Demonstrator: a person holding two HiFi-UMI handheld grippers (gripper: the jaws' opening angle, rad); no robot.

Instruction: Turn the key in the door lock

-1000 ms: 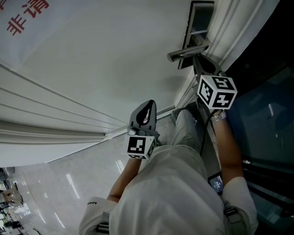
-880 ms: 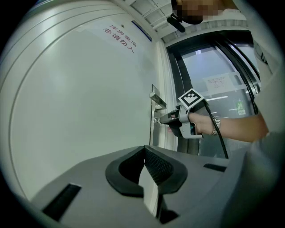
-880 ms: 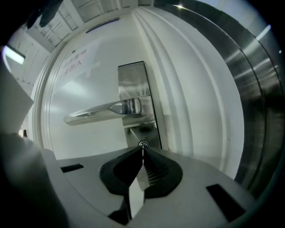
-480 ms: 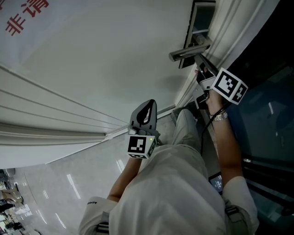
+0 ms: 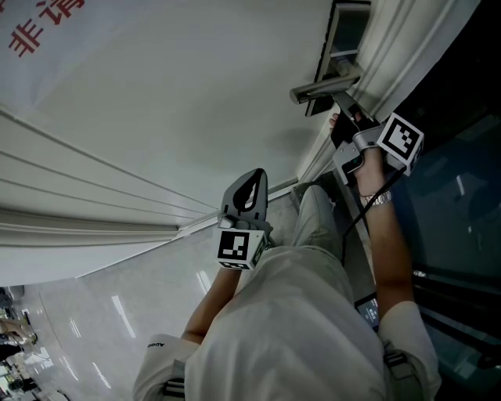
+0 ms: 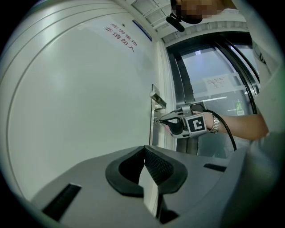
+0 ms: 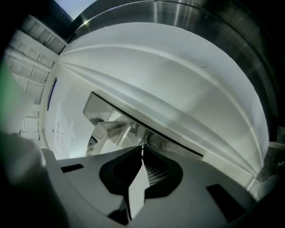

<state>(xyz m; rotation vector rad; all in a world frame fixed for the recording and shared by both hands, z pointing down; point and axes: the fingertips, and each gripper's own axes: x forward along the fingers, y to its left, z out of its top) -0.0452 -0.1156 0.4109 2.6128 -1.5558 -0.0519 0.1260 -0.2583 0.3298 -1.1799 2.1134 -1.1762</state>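
Observation:
A steel lever handle juts from a long lock plate on the white door. My right gripper points level at the plate just below the handle. In the right gripper view its tips meet on a thin key blade at the round lock cylinder, so it is shut on the key. The left gripper view shows the same right gripper against the door edge. My left gripper hangs lower and farther left, away from the lock, shut with nothing in it.
A dark glass panel in a metal frame runs right of the door. Red characters are printed on the door's far left. A black cable trails from the right gripper past the person's leg.
The right gripper has rolled about its own axis at the lock; its marker cube swung over to the right side. The left gripper has stayed still.

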